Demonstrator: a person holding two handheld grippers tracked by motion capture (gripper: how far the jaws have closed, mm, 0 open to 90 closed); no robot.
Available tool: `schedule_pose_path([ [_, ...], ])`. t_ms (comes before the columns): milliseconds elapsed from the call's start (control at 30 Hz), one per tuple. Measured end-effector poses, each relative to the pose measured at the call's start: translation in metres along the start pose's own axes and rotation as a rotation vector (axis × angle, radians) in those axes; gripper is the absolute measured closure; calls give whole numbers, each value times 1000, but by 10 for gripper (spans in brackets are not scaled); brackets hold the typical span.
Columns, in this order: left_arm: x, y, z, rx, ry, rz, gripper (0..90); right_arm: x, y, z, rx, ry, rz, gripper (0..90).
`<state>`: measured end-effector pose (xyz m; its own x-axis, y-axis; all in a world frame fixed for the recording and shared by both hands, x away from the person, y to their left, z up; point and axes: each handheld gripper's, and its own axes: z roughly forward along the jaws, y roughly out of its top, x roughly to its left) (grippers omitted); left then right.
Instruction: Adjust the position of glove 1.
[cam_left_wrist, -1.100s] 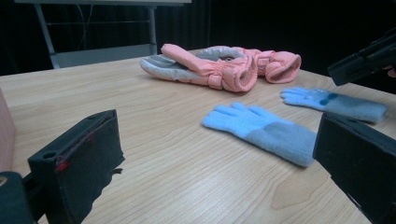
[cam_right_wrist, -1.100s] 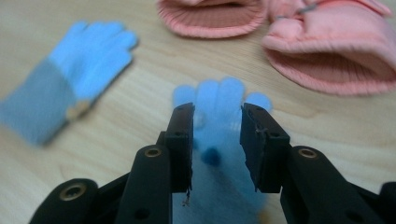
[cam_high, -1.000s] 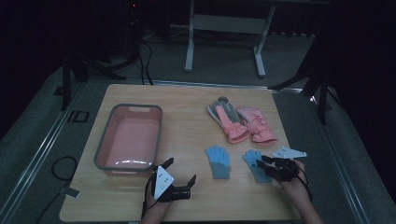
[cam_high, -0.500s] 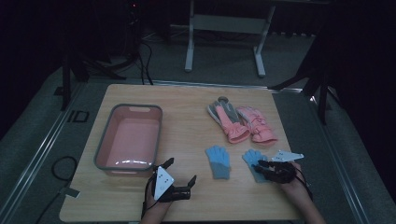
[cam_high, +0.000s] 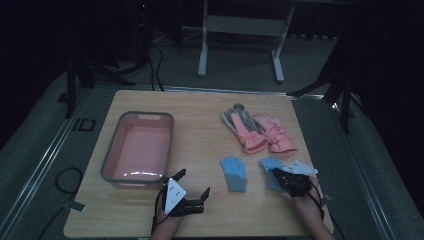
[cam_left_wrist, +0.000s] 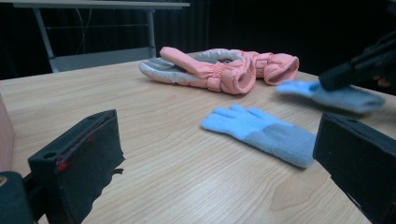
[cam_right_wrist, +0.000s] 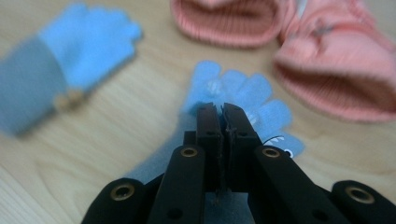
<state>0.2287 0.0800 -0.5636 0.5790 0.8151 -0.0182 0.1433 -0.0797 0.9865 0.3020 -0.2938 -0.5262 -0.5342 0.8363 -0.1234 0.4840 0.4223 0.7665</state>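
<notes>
Two small blue knit gloves lie at the front right of the wooden table (cam_high: 200, 115). My right gripper (cam_high: 278, 175) is shut on the right blue glove (cam_high: 268, 163). Its jaws have just been closing and now pinch the fabric near the palm (cam_right_wrist: 243, 93), as the right gripper view (cam_right_wrist: 220, 114) shows. In the left gripper view this glove (cam_left_wrist: 341, 95) hangs blurred just off the table under the right gripper (cam_left_wrist: 338, 74). The other blue glove (cam_high: 233, 172) lies flat (cam_left_wrist: 261, 128). My left gripper (cam_high: 192, 184) rests open on the table, nothing between its jaws (cam_left_wrist: 217, 158).
A pair of pink and grey winter gloves (cam_high: 260, 131) lies behind the blue ones (cam_left_wrist: 219, 70). A pink basin with a grey rim (cam_high: 145, 115) stands at the left. Table stand legs and cables are beyond the far edge.
The right gripper shifted slightly towards the left blue glove and its jaws came together on the right blue glove. The left gripper stayed where it was.
</notes>
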Motion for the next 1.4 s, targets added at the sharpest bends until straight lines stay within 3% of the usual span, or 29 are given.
schedule_pose_path([
  [67,0,0,0,-1,1,0,14,4,11,-5,-21,24,16,865],
  [267,0,0,0,0,1,3,14,24,42,-11,-58,62,-12,865],
  [633,0,0,0,0,-1,2,14,63,72,7,-74,139,-70,865],
  [867,-1,0,0,1,0,7,14,82,69,26,-35,176,-88,865],
  [1400,-1,0,0,5,-9,4,14,92,52,51,38,212,-74,857],
])
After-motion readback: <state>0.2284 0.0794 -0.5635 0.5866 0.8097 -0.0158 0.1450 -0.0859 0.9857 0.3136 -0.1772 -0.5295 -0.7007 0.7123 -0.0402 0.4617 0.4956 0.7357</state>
